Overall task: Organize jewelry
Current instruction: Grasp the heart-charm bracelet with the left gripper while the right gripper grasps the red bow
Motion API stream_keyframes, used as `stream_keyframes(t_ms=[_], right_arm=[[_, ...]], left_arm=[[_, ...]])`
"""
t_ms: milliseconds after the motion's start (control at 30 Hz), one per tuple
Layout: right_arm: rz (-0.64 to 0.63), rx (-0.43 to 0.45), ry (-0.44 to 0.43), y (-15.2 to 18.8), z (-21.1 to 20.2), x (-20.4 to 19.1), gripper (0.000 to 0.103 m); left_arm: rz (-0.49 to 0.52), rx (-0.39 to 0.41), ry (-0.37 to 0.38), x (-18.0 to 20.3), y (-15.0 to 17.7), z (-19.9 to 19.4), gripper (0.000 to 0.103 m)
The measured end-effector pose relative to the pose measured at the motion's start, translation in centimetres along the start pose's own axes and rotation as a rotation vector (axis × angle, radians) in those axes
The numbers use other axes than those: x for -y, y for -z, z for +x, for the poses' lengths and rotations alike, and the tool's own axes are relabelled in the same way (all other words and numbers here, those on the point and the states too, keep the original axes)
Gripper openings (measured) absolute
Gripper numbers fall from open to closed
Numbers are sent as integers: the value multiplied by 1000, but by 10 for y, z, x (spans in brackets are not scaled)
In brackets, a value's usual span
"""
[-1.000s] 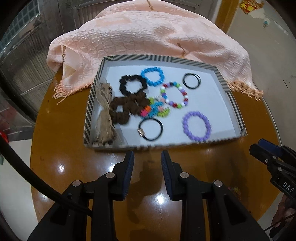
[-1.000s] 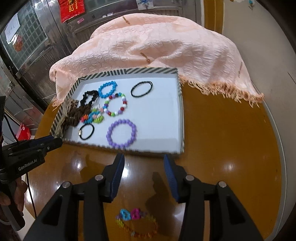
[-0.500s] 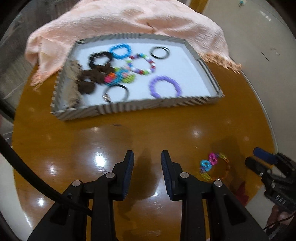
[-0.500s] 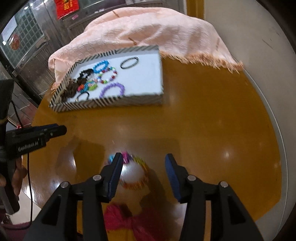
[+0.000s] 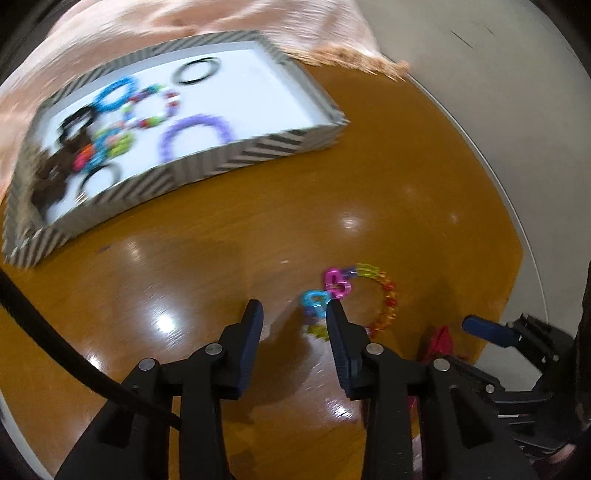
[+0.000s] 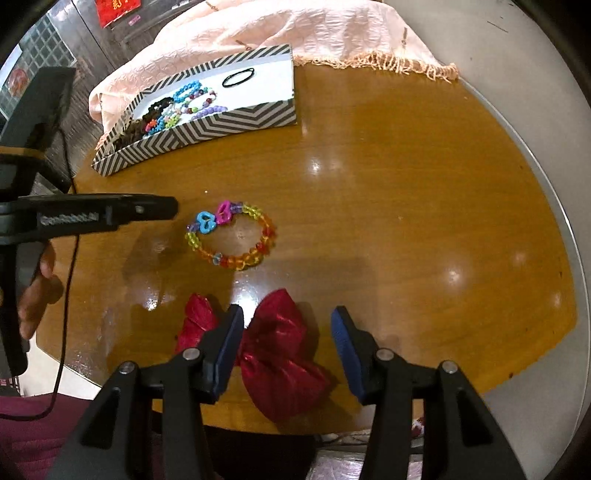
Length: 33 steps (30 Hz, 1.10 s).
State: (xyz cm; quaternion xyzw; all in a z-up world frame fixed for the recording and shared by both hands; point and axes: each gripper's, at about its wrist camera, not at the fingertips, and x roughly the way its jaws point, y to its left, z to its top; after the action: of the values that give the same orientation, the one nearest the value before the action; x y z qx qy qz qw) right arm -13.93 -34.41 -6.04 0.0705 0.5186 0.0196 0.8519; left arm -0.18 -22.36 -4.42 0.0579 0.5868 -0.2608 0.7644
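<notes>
A rainbow bead bracelet (image 6: 231, 236) with blue and pink hearts lies on the brown round table; it also shows in the left wrist view (image 5: 351, 299). A red satin bow (image 6: 273, 347) lies near the front edge, between my right gripper's open fingers. My right gripper (image 6: 286, 325) is open and empty above the bow. My left gripper (image 5: 293, 314) is open and empty, its right finger just beside the bracelet's blue heart; it also shows in the right wrist view (image 6: 162, 208). The striped tray (image 6: 207, 127) holds several bracelets and hair ties.
A peach cloth (image 6: 280, 33) is draped behind the tray (image 5: 236, 158). The table's front edge (image 6: 332, 428) runs just under my right gripper. My right gripper shows at the right of the left wrist view (image 5: 480, 326).
Both grippers pulled back from the tray toward the front of the table. The left one swung right to the rainbow bracelet; the right one came over the red bow.
</notes>
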Motion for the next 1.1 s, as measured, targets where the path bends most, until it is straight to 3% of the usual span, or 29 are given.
stream_keyframes(t_ms=[200,467,700,867,900,933,967,1033,1067,1100], right_arm=[[20,-10,6,11,-1,7,56],[36,-16,-12,16,1,12,56],[-16,-26,-50,17,9,-3,57],[-16,-20,-76,15,16,-10,58],[-13,-15,-77,14,16,-10,58],[-9,-12,-81,14,16,-11,58],[-4,-6,-87,13,17,-10,57],[5,1,-124,12,16,-10,36],[17,6,-141,11,16,-8,17],[12,11,-136,9,14,-9,13]], left_arm=[[119,-52,9,15,-17,17,23],[265,-64,-17,41,-26,31,23],[299,-65,-35,46,-44,44,24],[386,-45,-64,62,-41,49,23],[407,-37,-71,66,-39,50,18],[428,-23,-77,68,-37,50,4],[445,-13,-81,71,-32,50,4],[439,-6,-71,76,-24,48,4],[421,-8,-60,75,-25,48,4],[396,-9,-51,72,-27,47,4]])
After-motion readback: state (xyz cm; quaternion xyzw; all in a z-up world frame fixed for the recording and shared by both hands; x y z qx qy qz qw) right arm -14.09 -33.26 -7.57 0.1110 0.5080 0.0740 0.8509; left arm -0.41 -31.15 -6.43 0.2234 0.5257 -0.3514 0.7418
